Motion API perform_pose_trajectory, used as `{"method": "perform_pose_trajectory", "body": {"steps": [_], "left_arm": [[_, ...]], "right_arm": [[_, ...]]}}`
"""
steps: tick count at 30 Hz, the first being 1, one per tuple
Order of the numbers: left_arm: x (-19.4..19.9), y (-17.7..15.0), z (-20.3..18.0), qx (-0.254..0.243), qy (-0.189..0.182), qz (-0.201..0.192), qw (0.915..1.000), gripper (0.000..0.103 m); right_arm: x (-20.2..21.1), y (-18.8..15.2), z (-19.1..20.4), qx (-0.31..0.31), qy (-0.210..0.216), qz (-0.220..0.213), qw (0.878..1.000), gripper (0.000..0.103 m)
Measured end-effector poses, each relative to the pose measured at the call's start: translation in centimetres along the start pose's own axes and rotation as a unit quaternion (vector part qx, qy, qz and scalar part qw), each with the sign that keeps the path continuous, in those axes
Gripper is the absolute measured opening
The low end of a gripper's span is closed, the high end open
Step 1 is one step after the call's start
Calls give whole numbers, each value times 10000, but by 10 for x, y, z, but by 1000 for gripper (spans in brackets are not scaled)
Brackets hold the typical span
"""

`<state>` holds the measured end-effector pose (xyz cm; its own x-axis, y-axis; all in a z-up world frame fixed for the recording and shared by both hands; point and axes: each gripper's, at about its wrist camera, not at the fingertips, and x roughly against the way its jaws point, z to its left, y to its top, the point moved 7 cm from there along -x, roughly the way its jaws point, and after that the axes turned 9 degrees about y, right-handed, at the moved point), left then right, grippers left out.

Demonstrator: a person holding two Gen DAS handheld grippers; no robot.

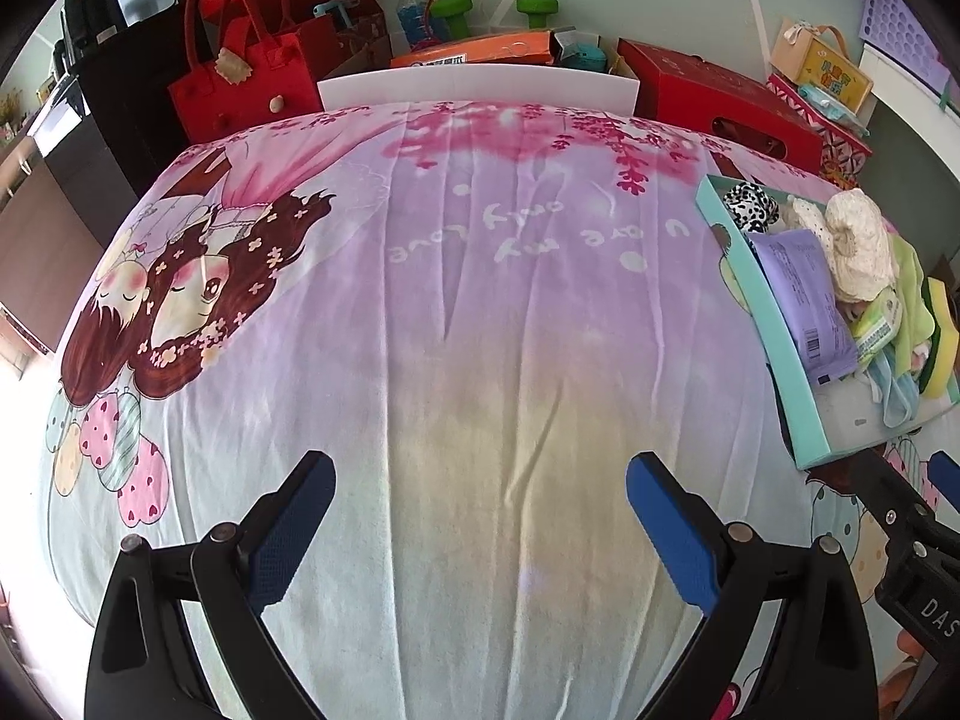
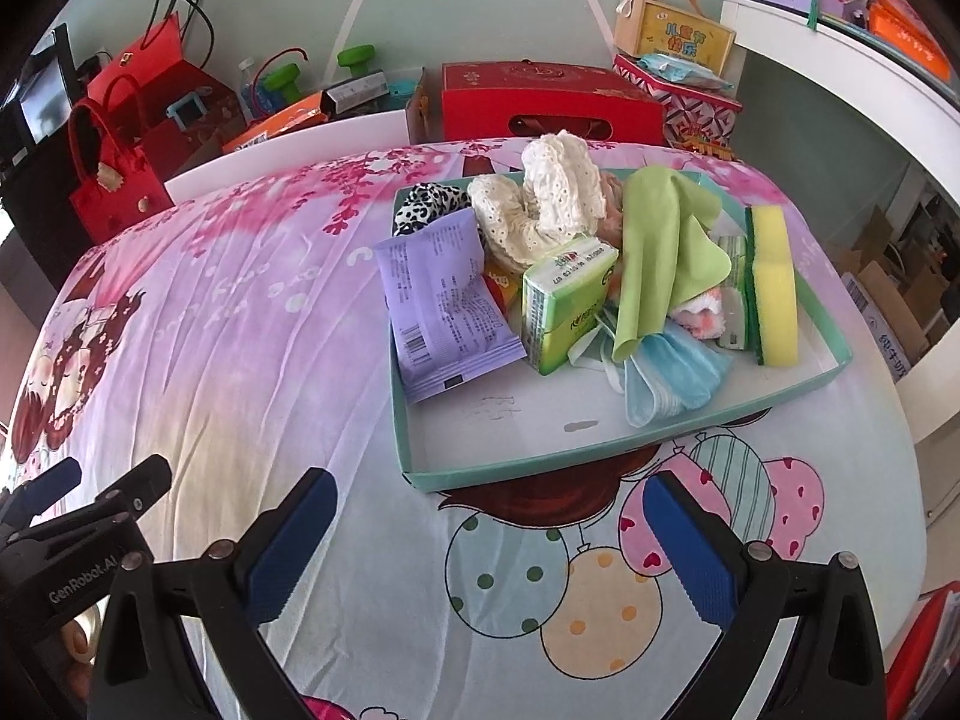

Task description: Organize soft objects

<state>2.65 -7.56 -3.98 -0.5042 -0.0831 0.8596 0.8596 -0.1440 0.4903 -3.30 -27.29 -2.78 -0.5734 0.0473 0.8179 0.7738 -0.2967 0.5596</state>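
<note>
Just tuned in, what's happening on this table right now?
Nothing is being held yet. Both the left gripper and the right gripper hover open over the printed cloth. The soft items sit piled in the teal tray: a purple packet, tissue pack, green cloth, yellow sponge, face masks and lace fabric. The right gripper faces the tray.

Black left hand-held gripper (image 1: 480, 516), blue ribbed pads (image 1: 678, 534), silver screws (image 1: 739, 532), white lettering
</note>
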Motion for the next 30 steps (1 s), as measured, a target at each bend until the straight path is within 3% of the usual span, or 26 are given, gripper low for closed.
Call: {"method": "perform_pose_trajectory", "body": {"steps": [30], "left_arm": [[-13, 3, -10, -171, -9, 126, 9998, 98]], "right_arm": [[-14, 4, -9, -126, 96, 28, 9999, 103]]}}
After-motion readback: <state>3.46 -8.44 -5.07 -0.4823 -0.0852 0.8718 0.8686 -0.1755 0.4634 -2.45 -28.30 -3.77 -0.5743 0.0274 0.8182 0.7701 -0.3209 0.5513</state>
